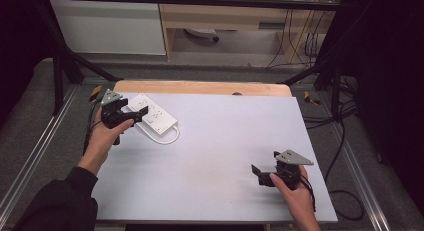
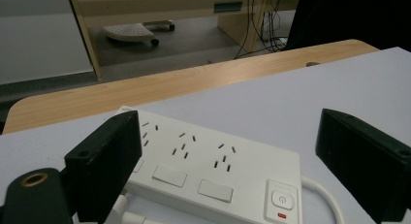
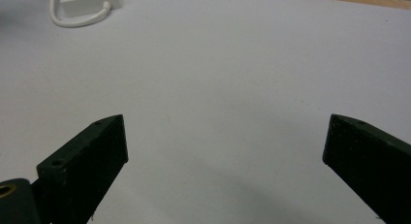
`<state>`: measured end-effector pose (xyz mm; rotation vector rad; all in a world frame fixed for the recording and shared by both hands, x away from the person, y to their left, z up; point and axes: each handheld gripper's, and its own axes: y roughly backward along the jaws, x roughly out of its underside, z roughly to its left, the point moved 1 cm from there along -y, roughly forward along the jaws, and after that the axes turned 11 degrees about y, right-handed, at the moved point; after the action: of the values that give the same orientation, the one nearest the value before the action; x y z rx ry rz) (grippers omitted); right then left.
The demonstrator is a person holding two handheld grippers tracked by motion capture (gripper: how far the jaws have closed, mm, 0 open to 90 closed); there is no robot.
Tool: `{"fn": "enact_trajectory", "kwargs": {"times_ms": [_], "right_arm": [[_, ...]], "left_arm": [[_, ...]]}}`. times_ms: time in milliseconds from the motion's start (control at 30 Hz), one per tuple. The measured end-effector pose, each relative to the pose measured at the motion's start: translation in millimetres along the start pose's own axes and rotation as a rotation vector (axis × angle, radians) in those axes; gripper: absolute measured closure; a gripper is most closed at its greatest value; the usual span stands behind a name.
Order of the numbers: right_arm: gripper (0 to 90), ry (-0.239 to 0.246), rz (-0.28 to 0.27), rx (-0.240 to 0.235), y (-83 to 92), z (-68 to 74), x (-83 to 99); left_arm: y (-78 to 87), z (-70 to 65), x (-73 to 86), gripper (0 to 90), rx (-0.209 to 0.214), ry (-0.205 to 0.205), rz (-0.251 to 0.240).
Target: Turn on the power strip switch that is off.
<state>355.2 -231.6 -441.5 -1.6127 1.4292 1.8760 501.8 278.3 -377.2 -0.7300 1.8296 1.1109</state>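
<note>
A white power strip [image 1: 152, 116] lies at the table's far left, its white cable [image 1: 165, 138] looping beside it. My left gripper [image 1: 131, 110] is open right at the strip's near end. In the left gripper view the power strip [image 2: 213, 168] sits between and beyond the two wide-apart jaws, with its sockets, white switches and a power button facing up. My right gripper [image 1: 265, 170] stands open near the table's front right, nothing between its fingers. In the right gripper view the strip [image 3: 87, 1] and its cable show at the far top left.
The white table mat [image 1: 225, 146] covers a wooden table [image 1: 200, 87] whose bare edge shows at the back. Metal frame rails [image 1: 30, 151] run along both sides. Black cables [image 1: 345, 196] trail off the right. A wooden desk and cables stand behind.
</note>
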Motion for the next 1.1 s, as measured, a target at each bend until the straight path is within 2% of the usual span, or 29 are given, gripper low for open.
{"fn": "enact_trajectory", "kwargs": {"times_ms": [233, 567, 933, 1033, 1100], "right_arm": [[2.8, 0.006, -0.002, -0.002, -0.2, 0.3, -0.3], [2.8, 0.006, 0.0, -0.005, -0.1, 0.6, -0.1], [2.8, 0.013, 0.003, -0.011, 0.1, 1.5, -0.3], [2.8, 0.006, 0.001, -0.009, 0.2, 1.6, -0.3], [2.8, 0.009, 0.001, -0.007, 0.1, 1.1, -0.2]], "left_arm": [[-7.5, 4.0, 2.8, 10.3, -0.008, 0.023, 0.004], [-20.0, 5.1, 10.2, 13.2, -0.014, -0.016, 0.046], [-27.3, 9.5, 14.6, 15.8, -0.015, -0.022, 0.064], [-28.7, 9.3, 15.4, 18.4, -0.016, -0.026, 0.067], [-29.9, 8.4, 15.8, 23.8, -0.021, -0.028, 0.065]]}}
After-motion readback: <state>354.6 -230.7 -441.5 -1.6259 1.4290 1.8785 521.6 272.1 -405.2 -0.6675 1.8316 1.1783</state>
